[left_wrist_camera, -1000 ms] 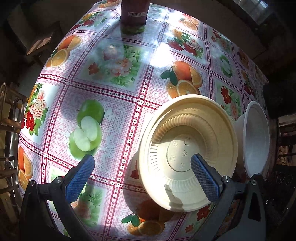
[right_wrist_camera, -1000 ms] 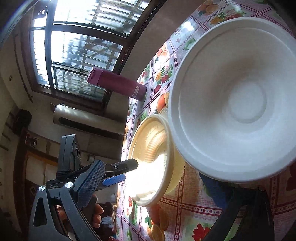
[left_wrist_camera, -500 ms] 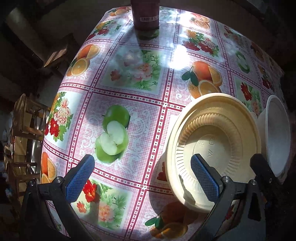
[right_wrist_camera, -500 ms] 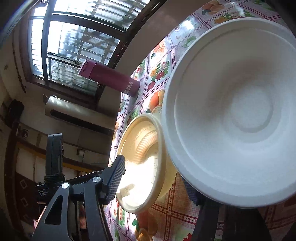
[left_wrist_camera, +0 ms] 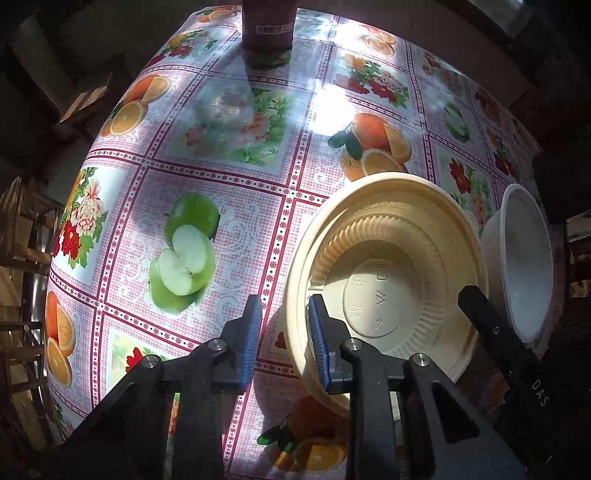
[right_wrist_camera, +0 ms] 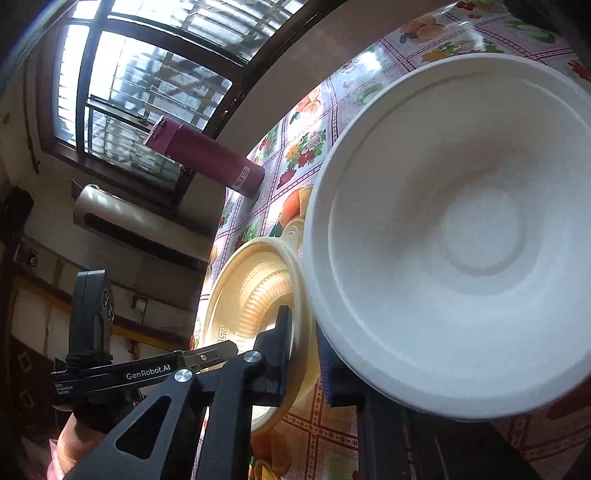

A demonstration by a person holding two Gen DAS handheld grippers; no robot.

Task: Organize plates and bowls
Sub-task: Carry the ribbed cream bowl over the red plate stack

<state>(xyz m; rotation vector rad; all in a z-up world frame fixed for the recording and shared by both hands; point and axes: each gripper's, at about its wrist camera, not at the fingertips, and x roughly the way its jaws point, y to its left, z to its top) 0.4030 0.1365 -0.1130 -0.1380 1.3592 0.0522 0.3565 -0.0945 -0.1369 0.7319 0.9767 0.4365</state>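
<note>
A cream ribbed plate (left_wrist_camera: pixel 391 291) lies on the fruit-print tablecloth, with another cream rim showing under it. My left gripper (left_wrist_camera: pixel 282 336) is shut on its left rim, one blue pad inside and one outside. My right gripper (right_wrist_camera: pixel 306 354) is shut on the plate's right rim (right_wrist_camera: pixel 295 295); its black finger (left_wrist_camera: pixel 491 332) shows in the left wrist view. A white bowl (right_wrist_camera: pixel 461 236) stands just right of the plate and also shows in the left wrist view (left_wrist_camera: pixel 524 266).
A maroon bottle (left_wrist_camera: pixel 267 26) stands at the table's far edge, also in the right wrist view (right_wrist_camera: pixel 207 158). Wooden chairs (left_wrist_camera: pixel 22 251) stand left of the table. A window is behind the table. The tablecloth (left_wrist_camera: pixel 221 122) stretches to the left.
Both grippers have closed from wide open onto opposite rims of the cream plate. The left gripper shifted left relative to the plate.
</note>
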